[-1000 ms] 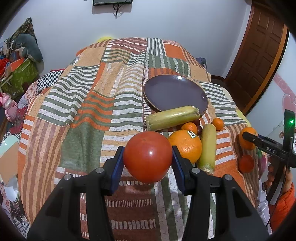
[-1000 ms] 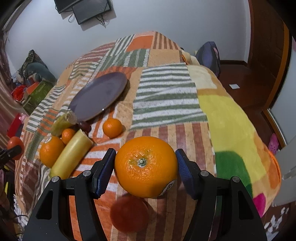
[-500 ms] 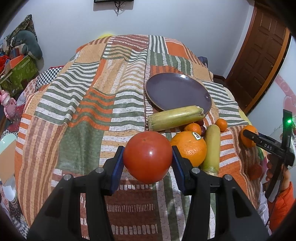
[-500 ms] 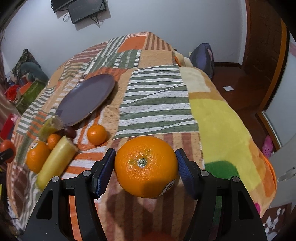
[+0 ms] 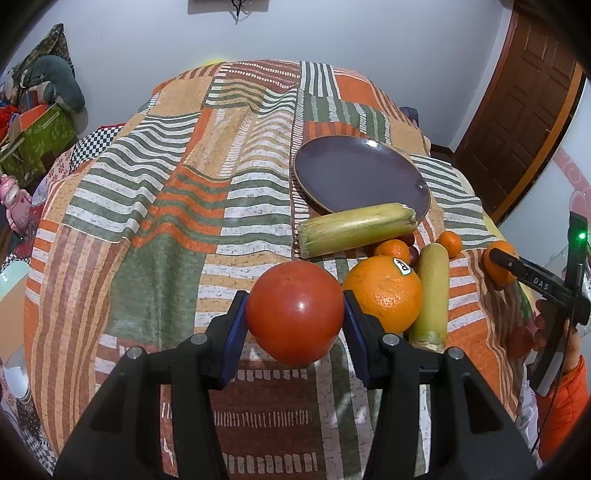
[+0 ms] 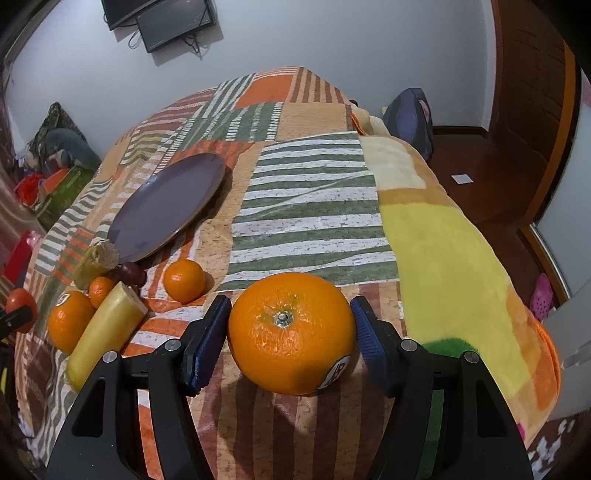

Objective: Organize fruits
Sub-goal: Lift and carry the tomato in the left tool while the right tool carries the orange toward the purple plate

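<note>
The purple plate (image 6: 168,206) is sliding lower in the right view as the right gripper (image 6: 290,341) is clamping an orange (image 6: 291,332) above the bedspread (image 5: 147,206), the left gripper (image 5: 294,319) squeezing a tomato (image 5: 295,312).

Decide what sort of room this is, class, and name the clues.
Probably a bedroom at home: a patchwork bedspread covers what looks like a bed, a screen hangs on the wall, and a wooden door stands nearby.
</note>
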`<act>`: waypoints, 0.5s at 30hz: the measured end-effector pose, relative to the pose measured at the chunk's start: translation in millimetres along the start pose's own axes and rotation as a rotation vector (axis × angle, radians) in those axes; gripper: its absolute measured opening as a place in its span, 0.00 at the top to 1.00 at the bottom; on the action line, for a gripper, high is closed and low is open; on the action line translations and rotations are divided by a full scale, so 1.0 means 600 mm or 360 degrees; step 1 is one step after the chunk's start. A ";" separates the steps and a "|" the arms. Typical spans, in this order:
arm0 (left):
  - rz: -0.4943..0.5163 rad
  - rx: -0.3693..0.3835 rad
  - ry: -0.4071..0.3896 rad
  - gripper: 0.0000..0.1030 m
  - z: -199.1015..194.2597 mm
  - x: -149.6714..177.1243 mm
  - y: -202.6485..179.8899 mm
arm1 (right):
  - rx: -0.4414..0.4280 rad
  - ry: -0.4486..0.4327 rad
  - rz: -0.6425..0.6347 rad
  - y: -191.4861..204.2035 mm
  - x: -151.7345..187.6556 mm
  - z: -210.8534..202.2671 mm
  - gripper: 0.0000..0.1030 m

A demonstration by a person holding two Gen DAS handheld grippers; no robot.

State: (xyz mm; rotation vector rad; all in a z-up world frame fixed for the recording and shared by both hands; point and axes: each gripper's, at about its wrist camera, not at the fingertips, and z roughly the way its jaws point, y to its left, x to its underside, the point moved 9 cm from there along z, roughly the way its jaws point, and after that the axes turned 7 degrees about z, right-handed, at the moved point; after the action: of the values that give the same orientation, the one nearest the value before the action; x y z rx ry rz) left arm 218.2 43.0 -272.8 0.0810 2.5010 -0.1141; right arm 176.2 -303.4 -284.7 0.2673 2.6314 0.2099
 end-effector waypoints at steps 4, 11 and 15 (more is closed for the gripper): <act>-0.0002 0.0004 -0.0003 0.52 0.003 -0.004 0.000 | -0.0006 -0.0011 -0.0050 0.007 -0.006 -0.008 0.39; 0.0007 0.0011 -0.0003 0.53 0.004 -0.005 -0.005 | 0.0010 -0.0024 -0.0048 -0.001 -0.015 -0.019 0.39; 0.0021 0.0000 -0.0027 0.53 -0.001 -0.017 -0.004 | 0.0020 -0.0056 -0.0092 0.010 -0.031 -0.034 0.39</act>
State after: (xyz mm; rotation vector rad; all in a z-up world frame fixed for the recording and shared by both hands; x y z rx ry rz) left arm 225.7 40.4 -266.2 0.0963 2.4830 -0.1091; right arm 183.3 -304.0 -257.4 0.1971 2.6023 0.1677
